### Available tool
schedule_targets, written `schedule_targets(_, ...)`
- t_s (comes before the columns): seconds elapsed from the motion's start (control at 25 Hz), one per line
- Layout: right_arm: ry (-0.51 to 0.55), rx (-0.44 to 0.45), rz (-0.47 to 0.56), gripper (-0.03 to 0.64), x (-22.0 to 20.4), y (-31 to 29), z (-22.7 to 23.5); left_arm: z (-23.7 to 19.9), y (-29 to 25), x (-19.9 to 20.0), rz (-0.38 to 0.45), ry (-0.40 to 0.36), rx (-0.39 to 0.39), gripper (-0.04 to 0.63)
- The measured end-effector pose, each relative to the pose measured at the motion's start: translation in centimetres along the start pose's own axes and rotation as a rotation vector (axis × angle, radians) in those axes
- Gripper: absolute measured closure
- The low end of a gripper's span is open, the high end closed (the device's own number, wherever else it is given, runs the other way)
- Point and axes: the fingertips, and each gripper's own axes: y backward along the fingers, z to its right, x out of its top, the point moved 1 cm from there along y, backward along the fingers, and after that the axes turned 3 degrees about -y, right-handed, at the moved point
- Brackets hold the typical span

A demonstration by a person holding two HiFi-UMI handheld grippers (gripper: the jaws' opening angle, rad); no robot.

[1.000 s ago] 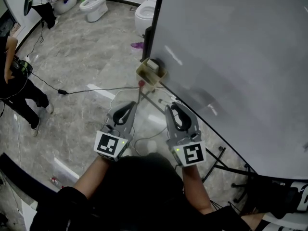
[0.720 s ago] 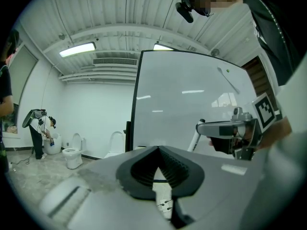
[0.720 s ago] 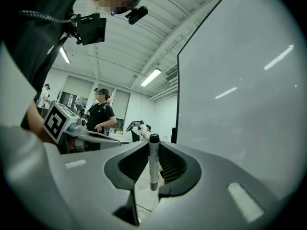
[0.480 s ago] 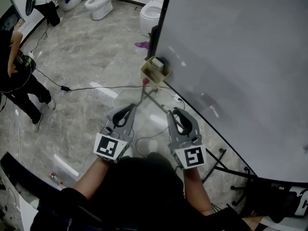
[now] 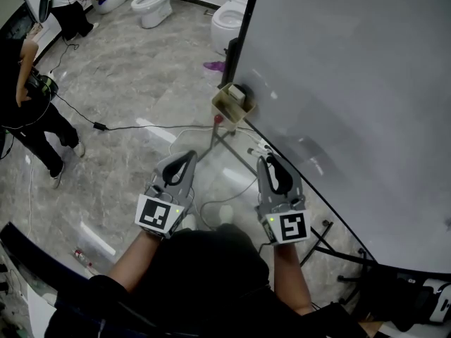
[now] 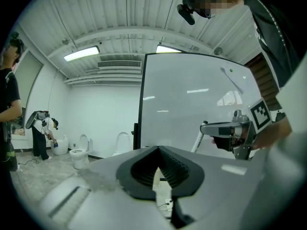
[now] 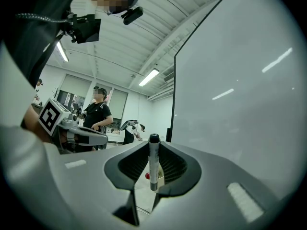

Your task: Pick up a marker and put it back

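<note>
Right gripper view: 1 marker [image 7: 153,164], slim round barrel, pale grey with a glossy black cap, upright and pinched between the ribbed dark pads of the right gripper [image 7: 153,146], cap end just above the jaw tips, lower end below the pads. Left gripper view: left gripper [image 6: 159,150], smooth grey shell, ribbed black pads, tips pressed together, nothing between. Head view: 2 grippers side by side, apart from each other; smooth glossy whiteboard [image 5: 352,83] with dark frame to the right; 1 beige box-shaped tray [image 5: 231,105] at its lower corner, ahead of both grippers and apart from the held marker; polished grey marble floor [image 5: 134,83]; 2 white toilets [image 5: 156,5] beyond.
</note>
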Motion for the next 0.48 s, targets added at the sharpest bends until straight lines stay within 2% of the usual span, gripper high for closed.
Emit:
schedule_targets(0.2, -0.005, -0.021, 0.001, 0.54, -0.09, -0.09, 0.68, -0.43, -0.29, 0.43, 0.006, -0.006, 0.006, 0.592)
schedule_targets(0.48, -0.013, -0.005, 0.016, 0.541, 0.45, -0.61, 0.8, -0.73, -0.89, 1.01, 0.007, -0.01, 0.019, 0.592)
